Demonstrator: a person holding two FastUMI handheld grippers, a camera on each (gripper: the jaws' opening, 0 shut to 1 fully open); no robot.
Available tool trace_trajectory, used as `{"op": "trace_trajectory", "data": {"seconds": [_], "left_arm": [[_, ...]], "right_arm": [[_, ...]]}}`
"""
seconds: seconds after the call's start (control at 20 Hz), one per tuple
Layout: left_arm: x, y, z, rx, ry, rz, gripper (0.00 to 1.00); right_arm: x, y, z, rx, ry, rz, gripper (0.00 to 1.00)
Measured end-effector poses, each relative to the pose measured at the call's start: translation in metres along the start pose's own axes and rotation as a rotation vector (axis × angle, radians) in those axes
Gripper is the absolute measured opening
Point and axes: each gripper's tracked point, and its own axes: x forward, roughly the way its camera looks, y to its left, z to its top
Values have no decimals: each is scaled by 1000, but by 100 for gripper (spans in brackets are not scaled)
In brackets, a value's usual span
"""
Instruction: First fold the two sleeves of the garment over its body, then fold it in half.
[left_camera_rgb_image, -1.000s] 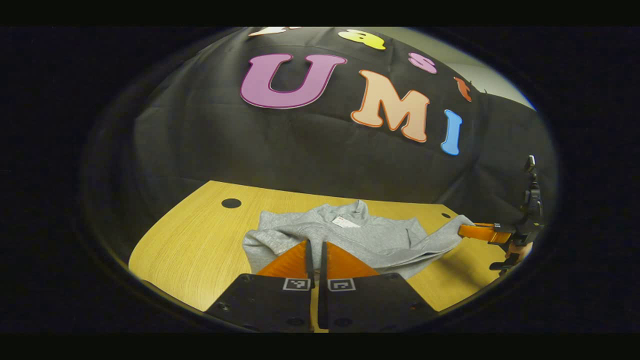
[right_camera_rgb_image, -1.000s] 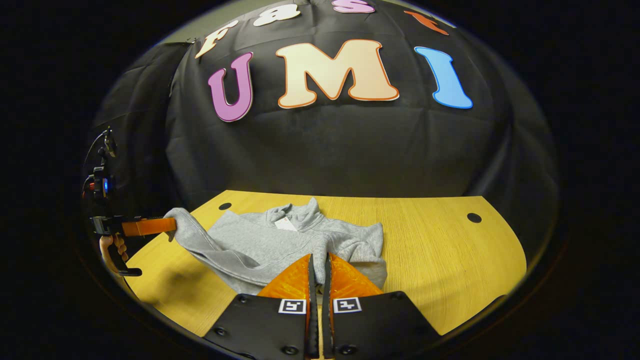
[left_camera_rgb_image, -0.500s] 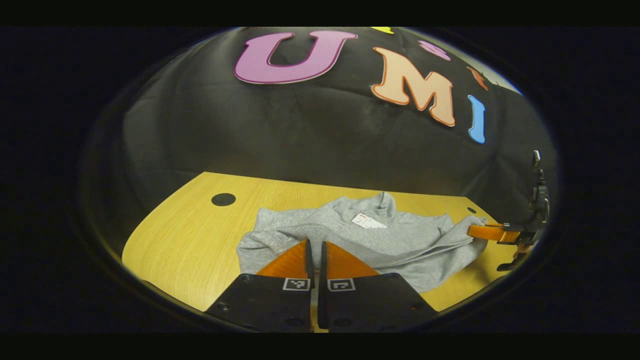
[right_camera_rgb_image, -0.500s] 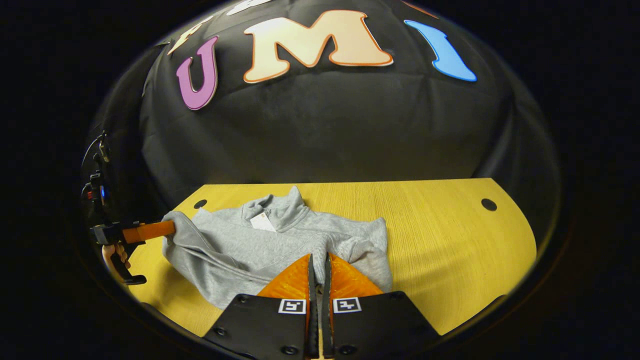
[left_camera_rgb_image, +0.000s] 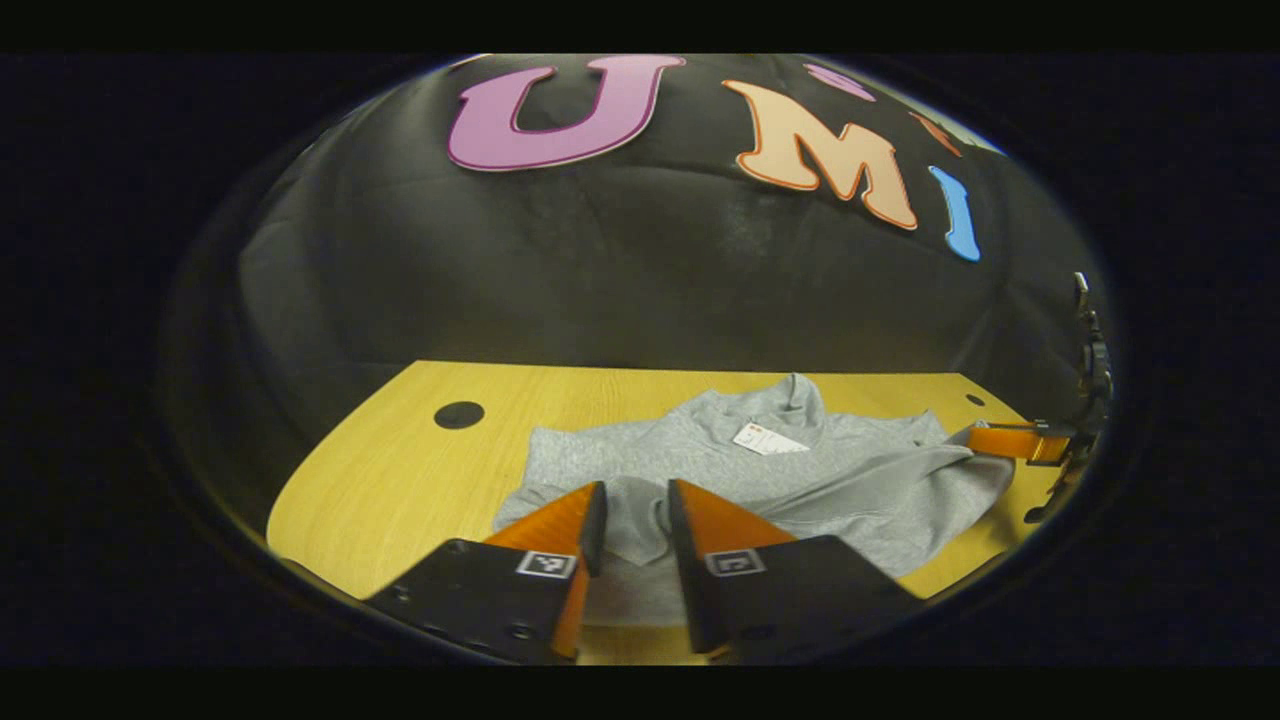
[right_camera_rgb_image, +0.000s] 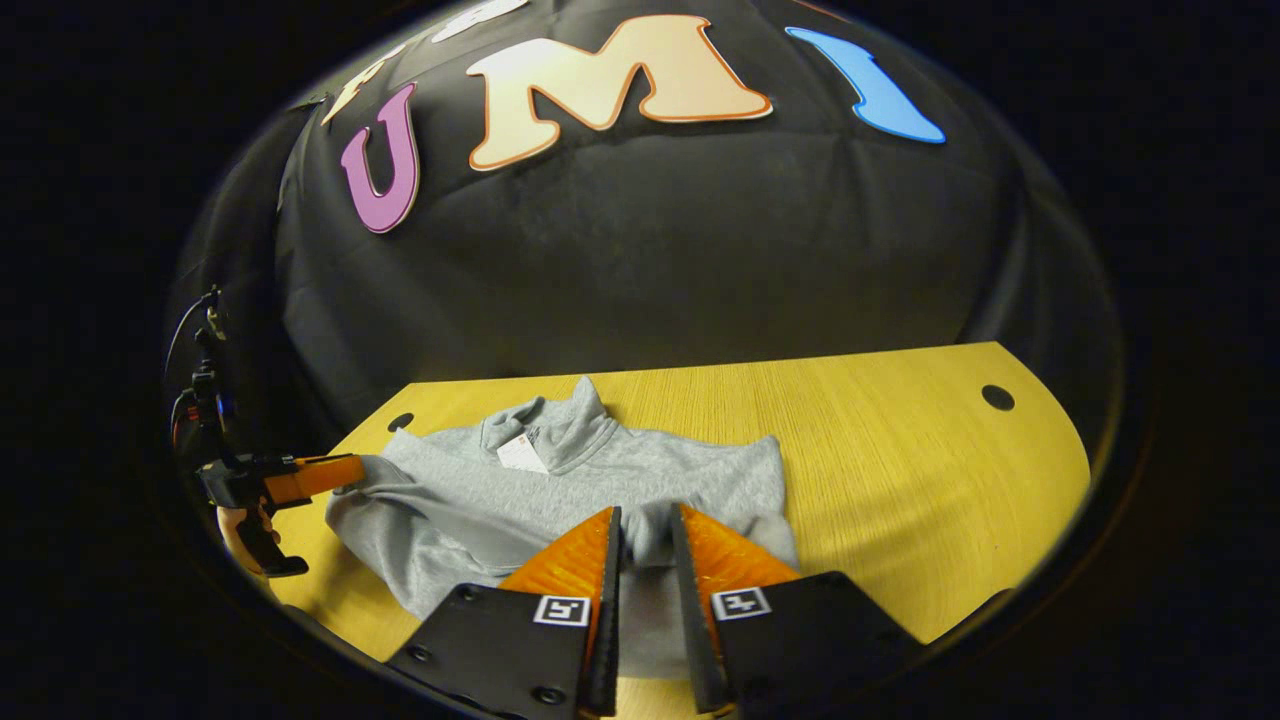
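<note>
Grey garment (left_camera_rgb_image: 760, 480) lies on the yellow wooden table (left_camera_rgb_image: 400, 470), centre to lower right of the left gripper view, collar and white neck tag (left_camera_rgb_image: 768, 438) pointing toward the booth wall. In the right gripper view the same garment (right_camera_rgb_image: 560, 490) sits lower centre-left, table (right_camera_rgb_image: 900, 470) bare to its right.

Left gripper (left_camera_rgb_image: 632, 515): bottom centre of its own view, jaws spread, a folded cuff or sleeve end of the garment lying in the gap between the fingers. Fingers sit over the garment's near edge; cannot tell whether either one touches cloth. Same gripper (right_camera_rgb_image: 340, 468) appears at the left edge of the right gripper view, tip at the garment's left edge, a hand (right_camera_rgb_image: 240, 525) on its handle below it.

Right gripper (right_camera_rgb_image: 645, 535): bottom centre of its own view, jaws apart with a narrower gap, grey cloth visible between the fingers, over the garment's near hem. Same gripper (left_camera_rgb_image: 985, 440) shows at the right edge of the left gripper view, tip against a raised fold at the garment's right side.

Round cable holes in the table: one upper left of the garment (left_camera_rgb_image: 459, 414), one far right (right_camera_rgb_image: 997, 397).
</note>
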Motion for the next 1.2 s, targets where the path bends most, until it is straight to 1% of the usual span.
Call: {"op": "trace_trajectory", "data": {"seconds": [0.05,0.1,0.15,0.2,0.25,0.3,0.35,0.45,0.5,0.55,0.6,0.7,0.9,0.95,1.0,1.1,1.2], "left_arm": [[-3,-2,8,-2,-22,-1,56],[-6,3,13,7,-41,22,80],[-9,8,19,19,-56,47,88],[-14,13,26,24,-78,68,97],[-20,16,35,20,-103,82,96],[-29,18,42,12,-127,87,96],[-38,18,49,5,-148,87,94],[-61,16,61,-16,-188,86,95],[-72,17,65,-19,-208,90,95],[-82,19,68,-15,-230,99,95],[-94,22,67,-7,-244,111,94],[-119,19,67,8,-284,116,94],[-164,13,56,0,-365,110,94],[-178,9,54,-5,-390,115,94],[-188,8,48,-5,-412,119,94],[-203,10,30,7,-423,141,92],[-216,12,17,-1,-445,150,94]], "right_arm": [[-2,0,6,6,-17,1,27],[-5,-2,14,9,-34,-8,52],[-9,-6,20,0,-55,-22,77],[-14,-8,28,-21,-77,-33,92],[-18,-7,33,-42,-95,-36,95],[-26,-5,40,-60,-115,-37,97],[-36,-1,48,-73,-144,-30,97],[-59,10,61,-91,-198,-7,98],[-70,15,65,-95,-222,1,94],[-84,21,67,-97,-249,15,98],[-98,27,70,-99,-276,27,98],[-125,35,67,-110,-326,32,98],[-174,53,49,-142,-429,45,98],[-184,55,45,-138,-457,47,94],[-192,60,37,-133,-477,54,97],[-205,63,18,-126,-478,61,97],[-214,64,5,-131,-490,61,97]]}}
